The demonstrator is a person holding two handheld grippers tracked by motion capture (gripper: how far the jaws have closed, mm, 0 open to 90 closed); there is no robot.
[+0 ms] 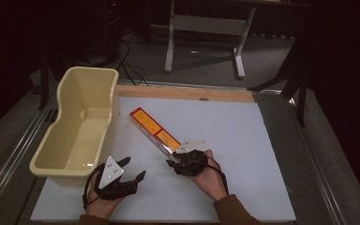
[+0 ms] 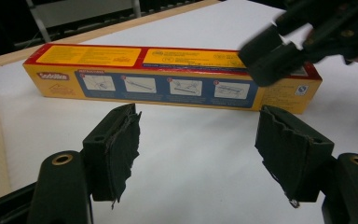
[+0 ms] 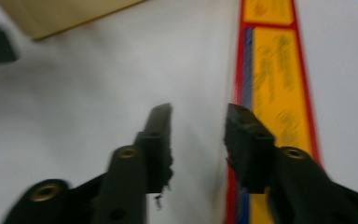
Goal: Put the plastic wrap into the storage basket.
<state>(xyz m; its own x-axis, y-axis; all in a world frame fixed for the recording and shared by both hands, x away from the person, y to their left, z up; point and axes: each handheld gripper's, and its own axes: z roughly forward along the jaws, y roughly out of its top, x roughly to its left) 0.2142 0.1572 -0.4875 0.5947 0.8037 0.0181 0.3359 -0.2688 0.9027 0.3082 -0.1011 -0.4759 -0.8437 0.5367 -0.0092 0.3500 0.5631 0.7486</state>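
On the white table [image 1: 243,140], just right of the cream tub [image 1: 77,126], lies a long yellow-and-red box [image 1: 153,132], set diagonally with its far end near the tub's corner and its near end at the right gripper [image 1: 177,161].

Handling. The box looks like printed cardboard: probably light, stiff along its length, and crushable if squeezed hard across the thin walls. Its smooth printed faces may slip. A grip across the narrow width suits it, and a hold near one end would leave the other end free to sag or swing; a hold nearer the middle, or one gripper at each end, would balance it better.

Grippers. The left gripper [image 1: 127,169] rests on the table near the tub's front wall, jaws spread wide and empty. The right gripper sits at the box's near end with jaws parted; one jaw overlaps the box's edge and nothing is clamped.

Views. High view: the whole layout, tub empty. Left gripper view: the box [image 2: 168,77] seen broadside, showing a blue instruction strip with four panels, and the right gripper [image 2: 279,56] over its top edge. Right gripper view (blurred): the box [image 3: 272,79] running lengthwise beside the right-hand jaw, the gap between the jaws over bare table.
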